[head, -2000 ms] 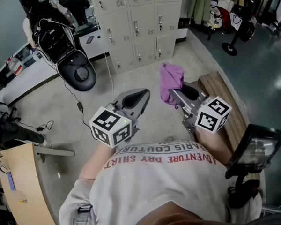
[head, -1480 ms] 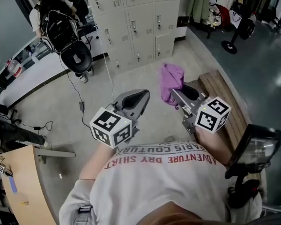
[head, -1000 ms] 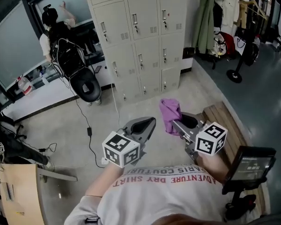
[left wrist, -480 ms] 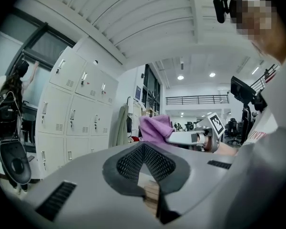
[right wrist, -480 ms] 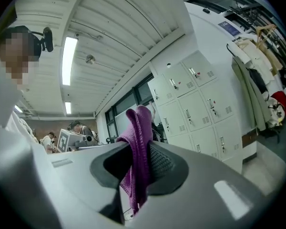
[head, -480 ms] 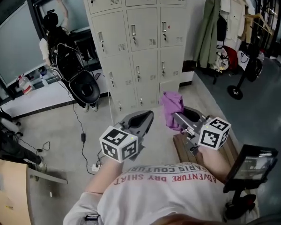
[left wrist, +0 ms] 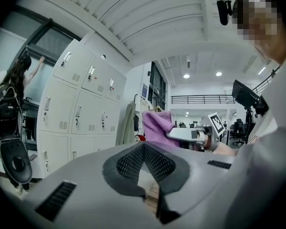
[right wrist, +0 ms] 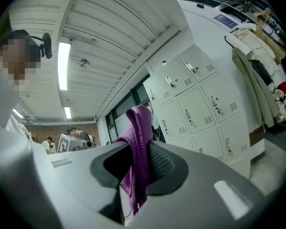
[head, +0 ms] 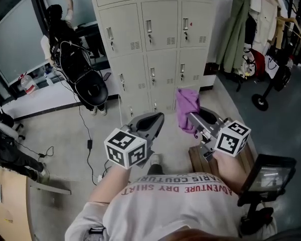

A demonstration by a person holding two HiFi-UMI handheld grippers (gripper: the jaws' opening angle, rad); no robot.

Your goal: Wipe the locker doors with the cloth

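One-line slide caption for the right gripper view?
Right gripper shut on the purple cloth, which hangs between its jaws, with the locker doors ahead and not yet touched.

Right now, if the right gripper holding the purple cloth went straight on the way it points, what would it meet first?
Most likely the bank of pale grey metal locker doors ahead; nothing stands between them and the right gripper with its purple cloth, though depth is unclear.

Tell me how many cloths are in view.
1. The purple cloth hangs clamped in the right gripper, held up in front of the lockers. Others could be hidden out of frame.
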